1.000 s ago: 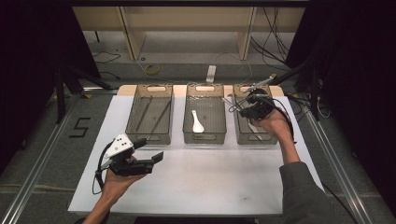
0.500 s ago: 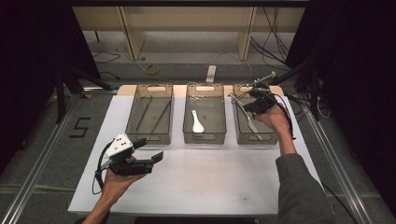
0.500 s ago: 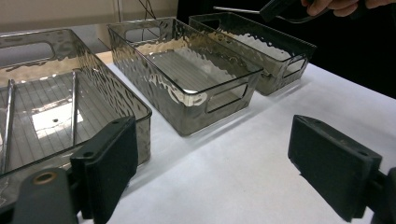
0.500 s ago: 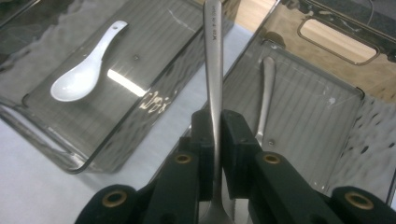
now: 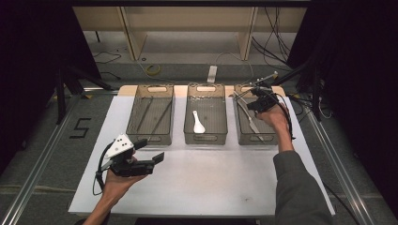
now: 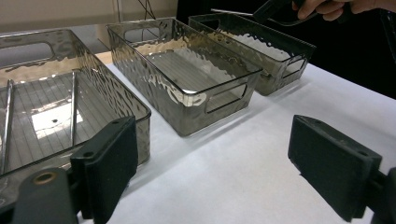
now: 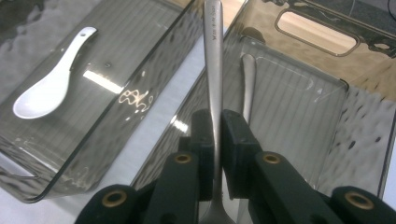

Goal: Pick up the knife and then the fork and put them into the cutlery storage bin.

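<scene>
Right gripper (image 7: 215, 135) pinches metal utensil (image 7: 214, 56) above right bin (image 5: 244, 136); left gripper (image 6: 210, 168) spread

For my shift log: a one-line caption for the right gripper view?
Right gripper clamps a metal utensil handle above the right bin, white spoon in the neighbouring bin.

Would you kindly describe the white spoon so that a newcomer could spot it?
Three smoky clear bins stand in a row on the white table. Look in the middle bin: the white spoon lies there alone, the sole white, short-handled utensil among metal ones.
</scene>
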